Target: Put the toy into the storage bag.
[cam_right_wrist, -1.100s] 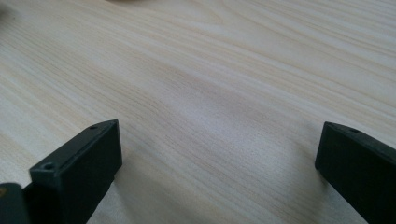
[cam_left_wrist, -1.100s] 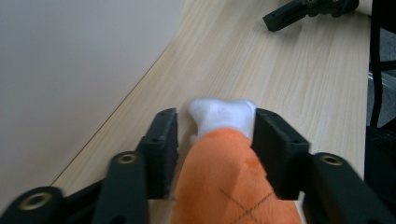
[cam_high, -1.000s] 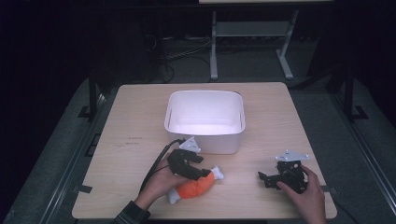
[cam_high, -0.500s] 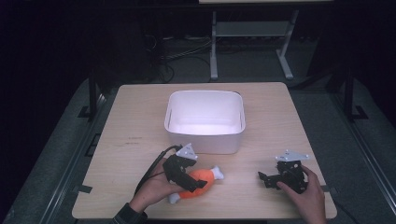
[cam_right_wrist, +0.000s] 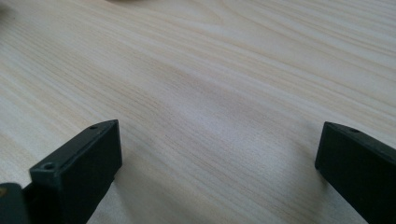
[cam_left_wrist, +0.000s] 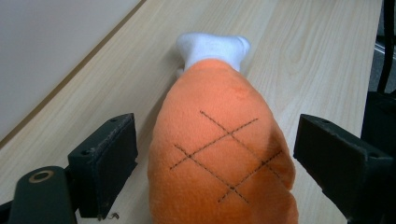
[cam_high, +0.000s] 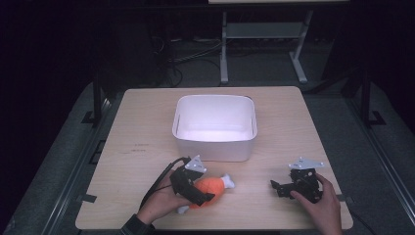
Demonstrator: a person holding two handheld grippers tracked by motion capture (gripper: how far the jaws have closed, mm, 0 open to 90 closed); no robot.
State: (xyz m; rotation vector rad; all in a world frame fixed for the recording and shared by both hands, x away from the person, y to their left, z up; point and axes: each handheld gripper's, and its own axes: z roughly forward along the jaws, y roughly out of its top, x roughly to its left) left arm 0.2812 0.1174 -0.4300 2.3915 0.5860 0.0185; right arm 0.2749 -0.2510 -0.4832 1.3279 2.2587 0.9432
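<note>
Orange plush drumstick [cam_left_wrist: 224,154] between open left gripper [cam_left_wrist: 219,158] jaws

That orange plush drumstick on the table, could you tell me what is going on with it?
A person is bringing the left gripper around the orange plush drumstick, which lies on the table in front of the white bin. Its fingers stand open on either side, not yet closed. The right gripper rests open over bare wood.

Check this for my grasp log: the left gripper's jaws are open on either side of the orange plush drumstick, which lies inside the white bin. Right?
Not quite. The orange plush drumstick lies on the table in front of the white bin, as the high view shows. The left gripper does straddle it, jaws open.
</note>
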